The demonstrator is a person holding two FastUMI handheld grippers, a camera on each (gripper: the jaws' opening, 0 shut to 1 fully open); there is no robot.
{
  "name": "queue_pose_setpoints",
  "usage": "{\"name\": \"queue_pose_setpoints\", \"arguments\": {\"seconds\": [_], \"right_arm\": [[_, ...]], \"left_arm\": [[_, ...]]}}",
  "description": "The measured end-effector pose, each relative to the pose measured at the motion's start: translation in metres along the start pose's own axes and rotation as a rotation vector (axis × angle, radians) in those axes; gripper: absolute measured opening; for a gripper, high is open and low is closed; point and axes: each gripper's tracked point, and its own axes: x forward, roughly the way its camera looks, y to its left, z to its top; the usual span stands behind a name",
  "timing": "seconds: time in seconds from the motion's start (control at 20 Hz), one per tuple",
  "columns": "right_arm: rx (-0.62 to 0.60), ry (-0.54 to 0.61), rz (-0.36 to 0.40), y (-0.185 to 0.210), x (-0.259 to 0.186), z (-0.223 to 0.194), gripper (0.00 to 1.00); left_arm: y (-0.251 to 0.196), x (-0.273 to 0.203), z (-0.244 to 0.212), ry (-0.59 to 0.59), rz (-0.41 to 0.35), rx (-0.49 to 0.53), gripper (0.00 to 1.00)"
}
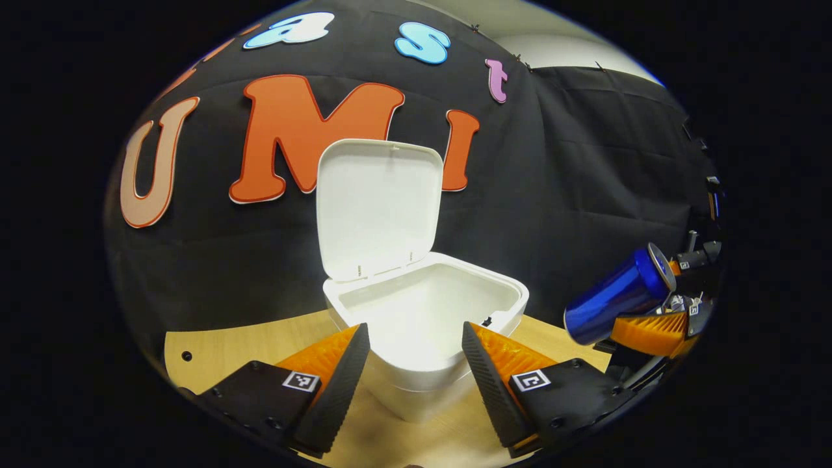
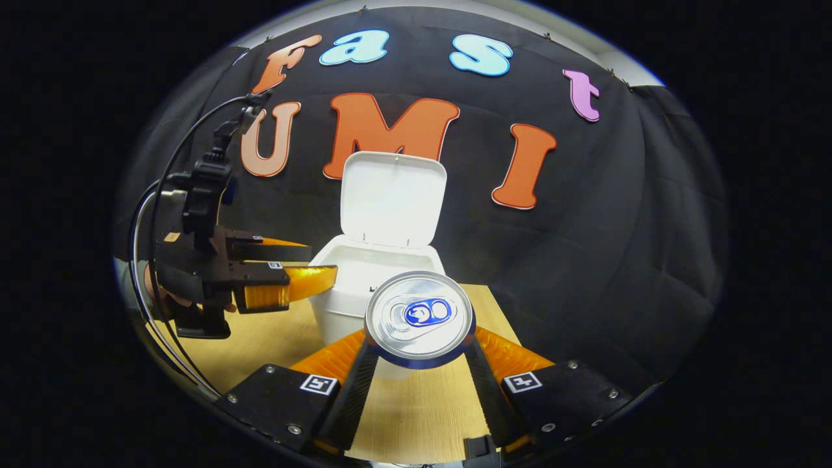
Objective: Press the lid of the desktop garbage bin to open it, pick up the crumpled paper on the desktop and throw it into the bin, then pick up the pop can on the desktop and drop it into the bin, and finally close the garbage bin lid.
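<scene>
While the right gripper (image 2: pixel 416 354) clamps the can (image 2: pixel 419 320) by its smooth, dentable sides, off the table and short of the bin (image 2: pixel 364 276) with its lid (image 2: pixel 392 198) up, the left gripper (image 1: pixel 416 370) waits, fingers apart, before the bin.

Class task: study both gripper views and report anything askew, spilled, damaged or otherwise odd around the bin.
Nothing stands out. The bin sits on the table with its lid up. The right gripper holds the pop can, tilted in the left gripper view but undented. No spill shows.
</scene>
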Motion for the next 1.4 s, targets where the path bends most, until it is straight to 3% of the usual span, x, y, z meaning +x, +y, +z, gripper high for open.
{"name": "queue_pose_setpoints", "arguments": {"seconds": [0.75,1.4], "right_arm": [[-0.042,-0.117,0.041,-0.01,0.021,0.053,0.78],[-0.071,-0.111,0.137,-0.003,0.079,0.059,0.78]], "left_arm": [[0.045,-0.06,-0.016,-0.036,0.165,0.034,0.92],[0.112,-0.128,-0.03,-0.058,0.457,-0.023,0.92]]}}
